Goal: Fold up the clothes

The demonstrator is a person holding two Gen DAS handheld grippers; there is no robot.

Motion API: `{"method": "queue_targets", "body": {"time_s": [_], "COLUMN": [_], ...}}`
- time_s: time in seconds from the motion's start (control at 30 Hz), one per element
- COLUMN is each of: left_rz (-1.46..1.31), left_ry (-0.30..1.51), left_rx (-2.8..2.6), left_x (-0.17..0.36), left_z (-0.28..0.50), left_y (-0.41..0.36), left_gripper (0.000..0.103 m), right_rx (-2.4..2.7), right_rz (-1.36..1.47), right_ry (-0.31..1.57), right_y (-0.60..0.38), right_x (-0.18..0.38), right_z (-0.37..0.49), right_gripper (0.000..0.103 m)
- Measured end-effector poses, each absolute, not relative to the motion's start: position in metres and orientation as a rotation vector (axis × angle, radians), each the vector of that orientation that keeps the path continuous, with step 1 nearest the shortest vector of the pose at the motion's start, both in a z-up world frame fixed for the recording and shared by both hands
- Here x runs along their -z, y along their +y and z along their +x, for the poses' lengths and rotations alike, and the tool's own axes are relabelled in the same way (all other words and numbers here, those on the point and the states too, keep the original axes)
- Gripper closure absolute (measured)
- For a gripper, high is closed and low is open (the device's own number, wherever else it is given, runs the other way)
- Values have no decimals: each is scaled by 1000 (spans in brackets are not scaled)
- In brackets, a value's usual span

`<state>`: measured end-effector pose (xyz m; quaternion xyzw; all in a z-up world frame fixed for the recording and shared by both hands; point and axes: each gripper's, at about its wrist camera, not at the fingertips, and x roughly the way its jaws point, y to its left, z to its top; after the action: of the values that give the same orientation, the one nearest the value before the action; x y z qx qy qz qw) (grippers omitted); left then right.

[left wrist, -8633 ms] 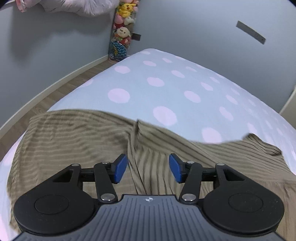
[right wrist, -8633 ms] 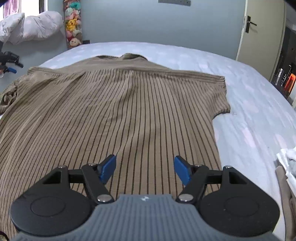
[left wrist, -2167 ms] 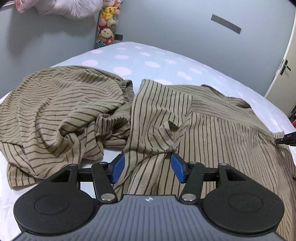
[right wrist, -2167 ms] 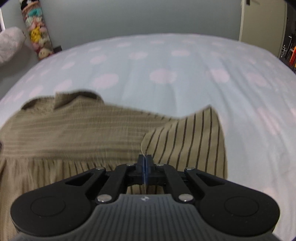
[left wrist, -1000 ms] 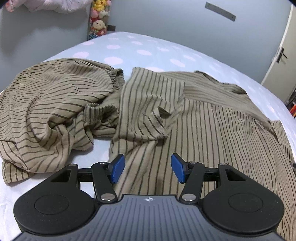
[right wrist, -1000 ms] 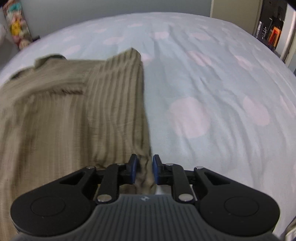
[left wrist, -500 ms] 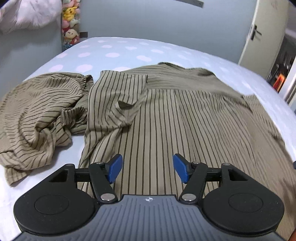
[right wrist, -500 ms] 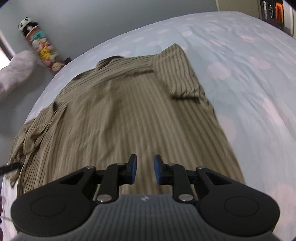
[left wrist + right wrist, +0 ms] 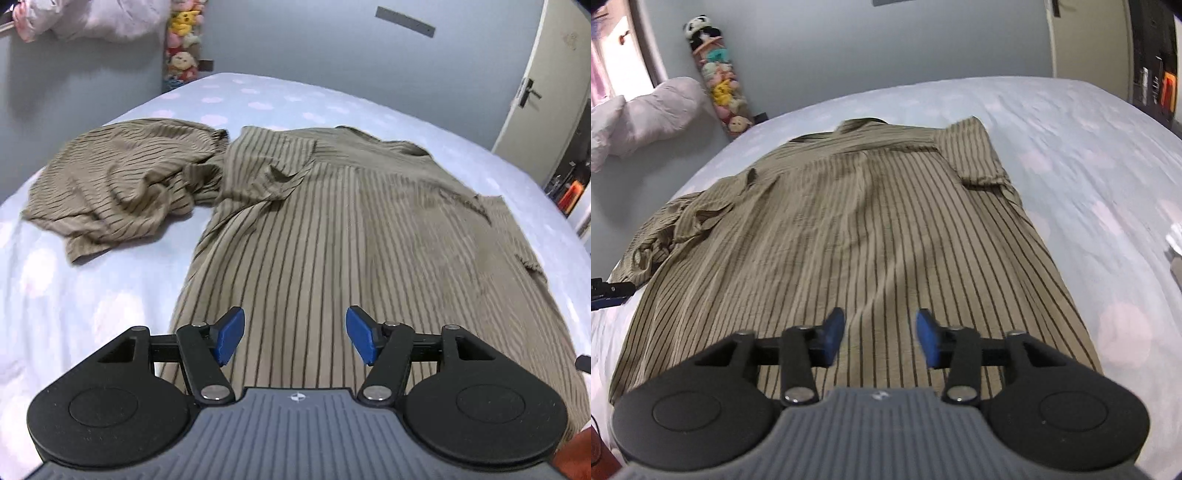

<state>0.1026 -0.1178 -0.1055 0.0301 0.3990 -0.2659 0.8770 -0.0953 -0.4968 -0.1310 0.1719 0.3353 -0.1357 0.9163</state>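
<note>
Striped shirt on the bed

The olive striped shirt [image 9: 857, 236] lies flat on the dotted bed [image 9: 1089, 155], both sleeves folded inward; a crumpled matching garment [image 9: 122, 181] lies beside its left sleeve.

You have two striped garments: one shirt [image 9: 351, 229] spread flat at centre frame, one crumpled garment [image 9: 122, 184] at left of the left wrist view. One bed [image 9: 92, 295] with a dotted sheet. Two grippers: the left gripper [image 9: 293, 339] and the right gripper [image 9: 881, 338], each with two blue pads and nothing between them; the right one's jaws are opening. One column of stuffed toys [image 9: 720, 85], upper left; their number is too blurred to count. One door [image 9: 535, 81], upper right. One pale bundle of bedding [image 9: 639, 118], upper left.
</note>
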Motion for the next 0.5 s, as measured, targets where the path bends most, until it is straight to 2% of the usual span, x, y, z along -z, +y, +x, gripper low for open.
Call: {"method": "queue_targets", "body": {"time_s": [0.27, 0.5], "left_rz": [55, 142], "left_ry": [876, 829], "left_rx": [620, 602], "left_x": [83, 42], "left_z": [77, 65], "left_y": [-91, -55], "left_gripper": [46, 46], "right_rx": [270, 258], "right_rz": [349, 386], "right_ry": [618, 552], "right_y": [-495, -500], "right_x": [127, 123], "right_z": [-107, -117], "right_gripper": [54, 53]}}
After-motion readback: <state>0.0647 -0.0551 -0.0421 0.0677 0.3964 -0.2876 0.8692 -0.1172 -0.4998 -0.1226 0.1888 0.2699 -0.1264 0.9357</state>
